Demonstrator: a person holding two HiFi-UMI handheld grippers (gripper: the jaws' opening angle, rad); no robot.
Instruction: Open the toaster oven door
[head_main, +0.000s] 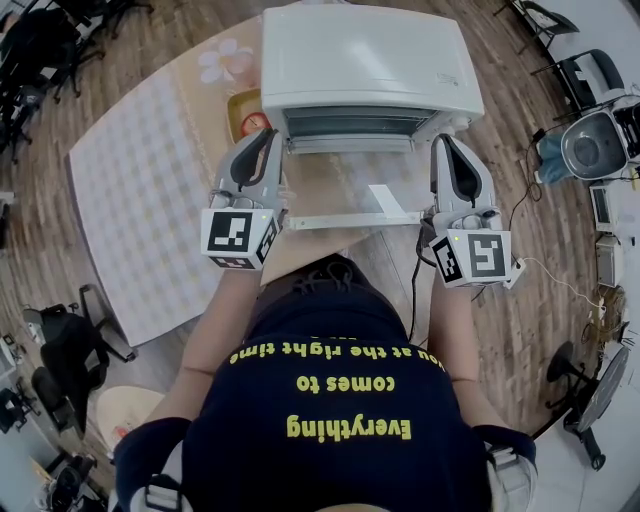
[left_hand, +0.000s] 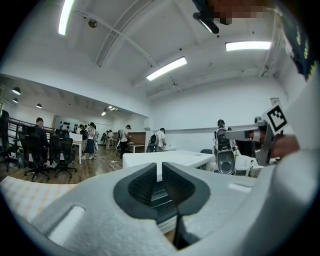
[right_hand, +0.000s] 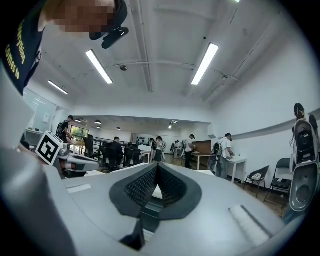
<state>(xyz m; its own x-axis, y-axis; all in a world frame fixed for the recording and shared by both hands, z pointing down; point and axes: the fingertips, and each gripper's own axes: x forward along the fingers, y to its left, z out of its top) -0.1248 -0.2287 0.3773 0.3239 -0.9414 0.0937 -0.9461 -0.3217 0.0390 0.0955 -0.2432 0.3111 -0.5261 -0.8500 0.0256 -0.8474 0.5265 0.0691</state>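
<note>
The white toaster oven (head_main: 365, 60) stands at the far side of the table. Its glass door hangs open and lies flat toward me, with the handle bar (head_main: 350, 220) nearest my body and the dark cavity (head_main: 350, 125) exposed. My left gripper (head_main: 272, 135) is at the door's left side and my right gripper (head_main: 443, 140) at its right side, both pointing level at the oven. In the left gripper view the left gripper (left_hand: 159, 167) shows only a thin slit between its pads, with nothing in it. The right gripper (right_hand: 157, 167) has its pads together, holding nothing.
A yellow dish (head_main: 243, 115) with something red sits left of the oven. The patterned tablecloth (head_main: 140, 170) covers the table's left part. Office chairs stand at the left; a fan (head_main: 590, 145) and cables are at the right. People stand in the background of both gripper views.
</note>
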